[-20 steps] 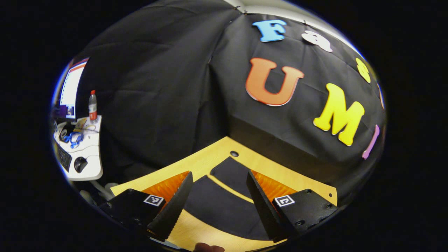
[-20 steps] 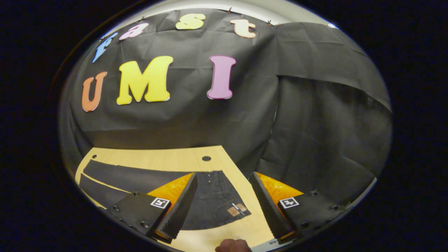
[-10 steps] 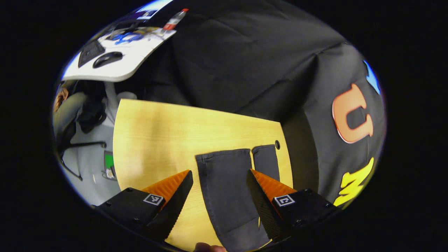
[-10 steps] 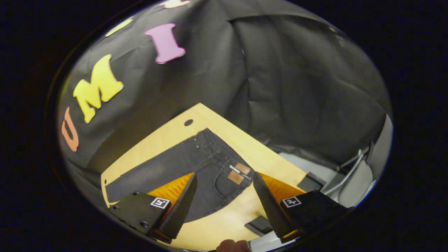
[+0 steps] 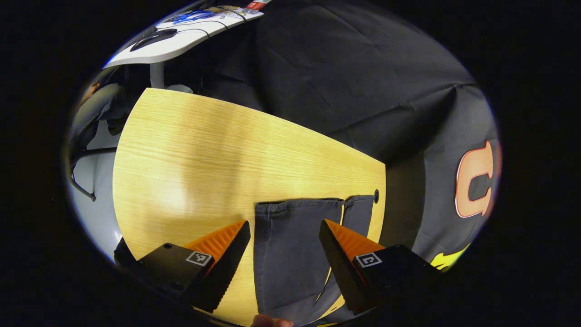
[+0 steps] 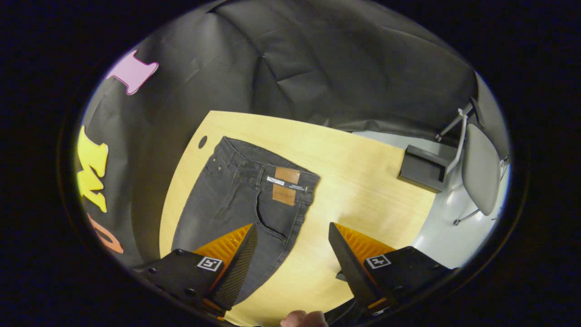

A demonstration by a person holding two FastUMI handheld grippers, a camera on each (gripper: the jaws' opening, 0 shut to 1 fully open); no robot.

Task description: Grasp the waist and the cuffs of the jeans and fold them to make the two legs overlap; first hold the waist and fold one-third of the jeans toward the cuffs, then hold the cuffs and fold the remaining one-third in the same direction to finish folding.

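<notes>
Dark grey jeans lie flat on a light wooden table [image 5: 190,154]. In the left gripper view the two cuffs [image 5: 295,213] lie side by side, the near leg running down between my fingers. My left gripper [image 5: 284,268] hovers open above that leg, holding nothing. In the right gripper view the waist [image 6: 268,175] with a brown leather patch [image 6: 285,186] lies ahead and to the left. My right gripper [image 6: 292,268] hangs open above the hip and the bare table [image 6: 363,181], holding nothing.
A cable hole [image 5: 376,196] sits at the table's edge by the cuffs, another hole [image 6: 202,141] by the waist. A white desk [image 5: 181,36] with a mouse stands beyond the table. A grey chair [image 6: 481,168] and a dark box [image 6: 422,168] stand on the floor.
Both grippers have tipped down and turned from the booth wall toward the table. The cuffs and the waist now lie ahead of the open fingers. The jeans have not moved.
</notes>
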